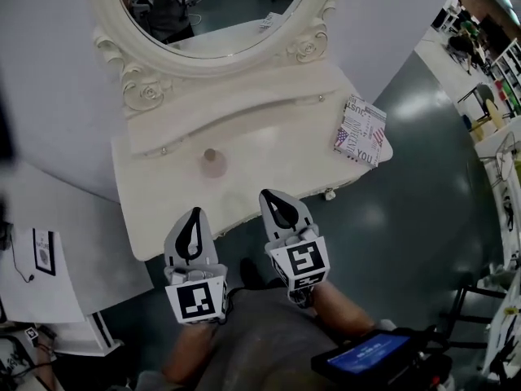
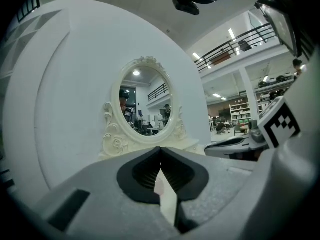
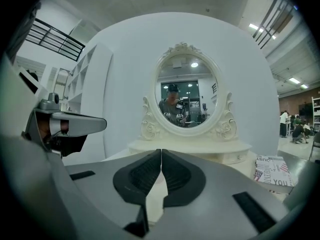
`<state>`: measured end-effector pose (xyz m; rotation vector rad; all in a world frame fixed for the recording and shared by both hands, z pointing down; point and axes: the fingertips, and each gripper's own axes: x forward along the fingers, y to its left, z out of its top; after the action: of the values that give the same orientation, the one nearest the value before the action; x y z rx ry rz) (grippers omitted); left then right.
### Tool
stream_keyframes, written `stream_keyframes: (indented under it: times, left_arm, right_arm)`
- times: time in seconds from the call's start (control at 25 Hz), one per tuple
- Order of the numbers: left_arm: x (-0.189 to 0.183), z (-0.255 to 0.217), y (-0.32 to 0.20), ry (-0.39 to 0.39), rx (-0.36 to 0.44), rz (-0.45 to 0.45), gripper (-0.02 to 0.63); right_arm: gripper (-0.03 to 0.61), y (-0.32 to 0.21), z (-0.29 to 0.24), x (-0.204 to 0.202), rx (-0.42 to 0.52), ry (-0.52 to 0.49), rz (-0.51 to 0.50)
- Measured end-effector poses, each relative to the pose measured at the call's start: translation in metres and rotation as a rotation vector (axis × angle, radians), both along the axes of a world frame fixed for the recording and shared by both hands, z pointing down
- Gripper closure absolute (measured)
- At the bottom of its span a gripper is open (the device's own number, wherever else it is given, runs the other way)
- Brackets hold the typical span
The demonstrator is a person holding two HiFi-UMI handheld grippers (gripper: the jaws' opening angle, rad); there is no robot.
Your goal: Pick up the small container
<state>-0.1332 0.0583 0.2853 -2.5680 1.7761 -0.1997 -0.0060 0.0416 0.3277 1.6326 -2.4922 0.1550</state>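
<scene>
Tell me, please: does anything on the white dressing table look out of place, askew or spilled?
Only a little. The patterned booklet lies askew at the right end of the table, close to its edge. The small container stands upright near the middle. Nothing looks spilled or broken.

The front of the white surface (image 1: pixel 269 157) lay bare between its near edge and the small container (image 1: pixel 213 163). This left an open way in from the front for the left tool (image 1: pixel 195 214) and the right tool (image 1: pixel 273 195), which were side by side at that edge. Behind the container, the raised drawer shelf (image 1: pixel 236 108) and the oval mirror (image 1: pixel 212 10) closed off the back, while a patterned box (image 1: pixel 359 131) filled the surface's right end, well apart from the container.
</scene>
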Motion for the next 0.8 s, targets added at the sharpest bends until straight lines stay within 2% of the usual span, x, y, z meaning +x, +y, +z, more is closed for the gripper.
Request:
stream_keyframes:
  times: [0.32,0.52,0.8]
  left_arm:
    - [0.009,-0.017,-0.034,0.002,0.057,0.067,0.600]
    - [0.025,-0.008,-0.047,-0.003,0.033,0.094,0.600]
    - [0.039,0.005,-0.080,-0.015,-0.007,0.069,0.600]
  right_arm:
    - [0.565,-0.024,-0.026,0.015,0.066,0.003,0.082]
    - [0.565,-0.033,-0.017,0.030,0.043,-0.001,0.110]
    - [0.565,-0.064,-0.002,0.045,-0.001,-0.026,0.092]
